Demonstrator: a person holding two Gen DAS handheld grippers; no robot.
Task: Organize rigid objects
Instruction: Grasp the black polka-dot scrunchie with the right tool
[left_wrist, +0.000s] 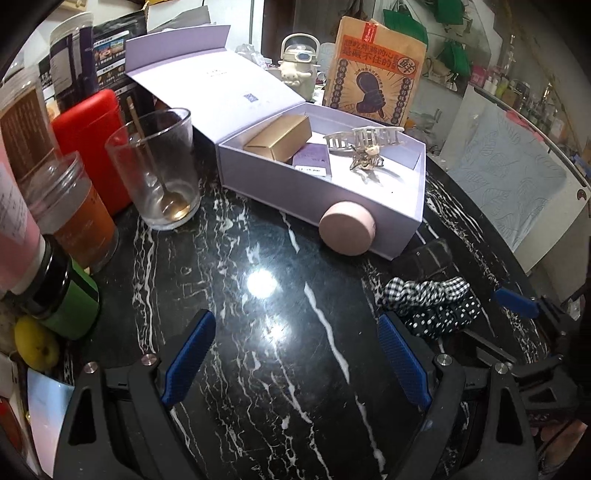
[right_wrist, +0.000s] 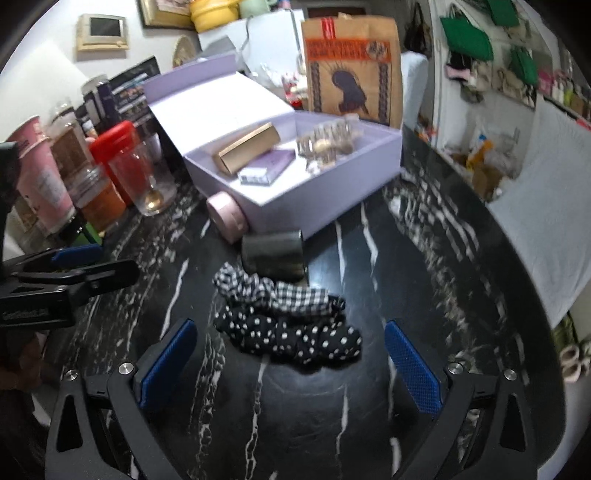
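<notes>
Both claws released over the marble table (left_wrist: 258, 332): left gripper (left_wrist: 295, 354), right gripper (right_wrist: 291, 354) above polka-dot scrunchie (right_wrist: 295, 341); lavender box (left_wrist: 314, 192) near far edge.

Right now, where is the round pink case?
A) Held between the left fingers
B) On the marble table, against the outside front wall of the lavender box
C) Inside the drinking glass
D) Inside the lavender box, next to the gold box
B: the round pink case sits on the black marble table, against the outer wall of the open lavender box; the gold box lies inside, and both grippers are open and empty.
</notes>
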